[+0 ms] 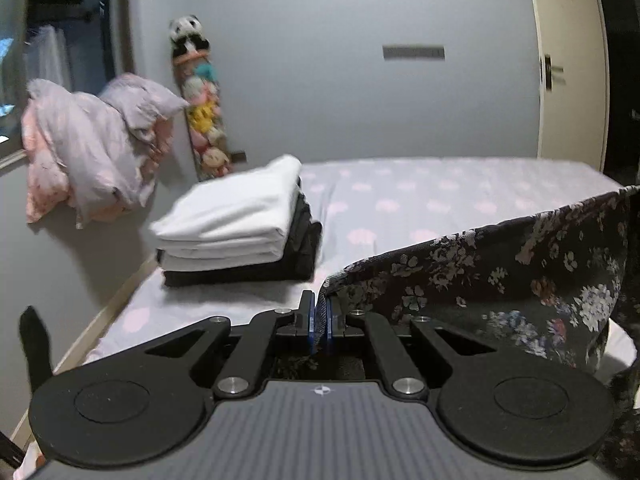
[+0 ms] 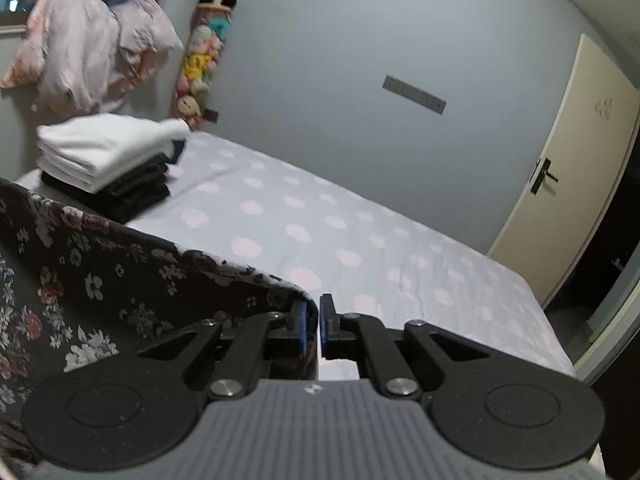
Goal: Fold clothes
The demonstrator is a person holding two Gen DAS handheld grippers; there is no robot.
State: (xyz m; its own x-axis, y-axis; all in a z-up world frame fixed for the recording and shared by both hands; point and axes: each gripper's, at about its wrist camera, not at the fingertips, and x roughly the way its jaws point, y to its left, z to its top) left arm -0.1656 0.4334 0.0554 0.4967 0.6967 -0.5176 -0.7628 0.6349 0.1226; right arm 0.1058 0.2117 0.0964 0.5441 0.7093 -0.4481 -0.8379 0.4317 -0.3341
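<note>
Left gripper (image 1: 321, 312): bottom centre of the left wrist view, jaws clamped on a corner of the floral cloth (image 1: 500, 276), blue pads pinching the hem.
Right gripper (image 2: 313, 320): bottom centre of the right wrist view, jaws closed on the cloth's other corner (image 2: 100, 280); the fabric edge runs in against the left pad.
Floral cloth: dark, flower-printed, lifted above the bed; it fills the lower right of the left view and the lower left of the right view, its top hem stretched between the two grippers.
Bed (image 2: 360, 240): pale sheet with pink dots, spreading across mid-frame behind the cloth.
Stack (image 1: 236, 224): folded white pieces on black ones, on the bed at centre left, beyond the cloth.
Bedding (image 1: 92, 144): pink-and-lilac heap, upper left.
Plush toys (image 1: 200, 96): column against the wall, panda on top.
Door (image 2: 560, 184): cream, at right.
</note>
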